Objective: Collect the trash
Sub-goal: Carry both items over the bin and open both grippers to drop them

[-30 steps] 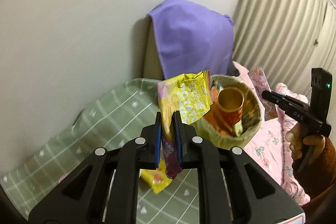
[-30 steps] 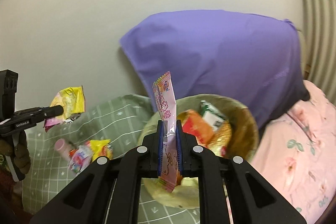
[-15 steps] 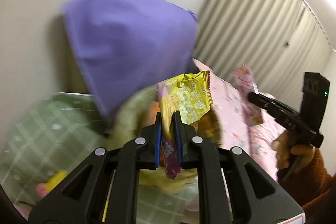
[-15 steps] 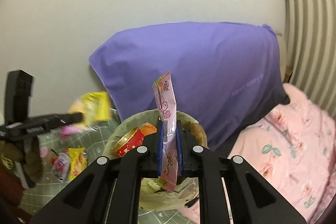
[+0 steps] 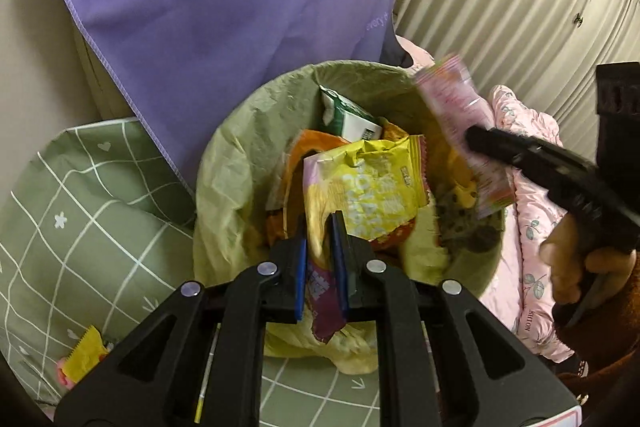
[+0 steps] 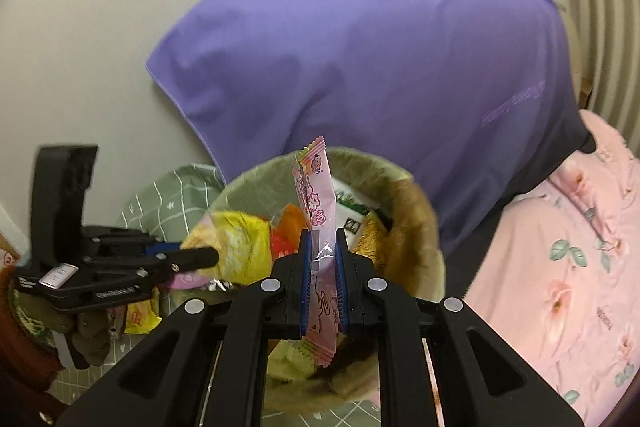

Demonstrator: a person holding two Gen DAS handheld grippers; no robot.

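Yellow crinkled foil hangs over the mouth of the bin now: the left claw, which a second ago was off over the green checked bedsheet to the bin's left, has swung in and dipped, its jaws pinched tight on the purple bottom edge of the yellow snack bag. The right claw has come in over the bin's near rim too, jaws narrow and clamped on the pink wrapper, a thin glossy strip with crimped, zigzag ends standing upright. Both pieces now sit above the opening, so letting go looks like the next step, though neither is released yet.

Inside the bin, a thin, wrinkled green liner holds a green-and-white carton and orange packets. Left of the bin, more small wrappers lie on the sheet, still to be gathered. Behind the bin drapes a smooth purple cloth.
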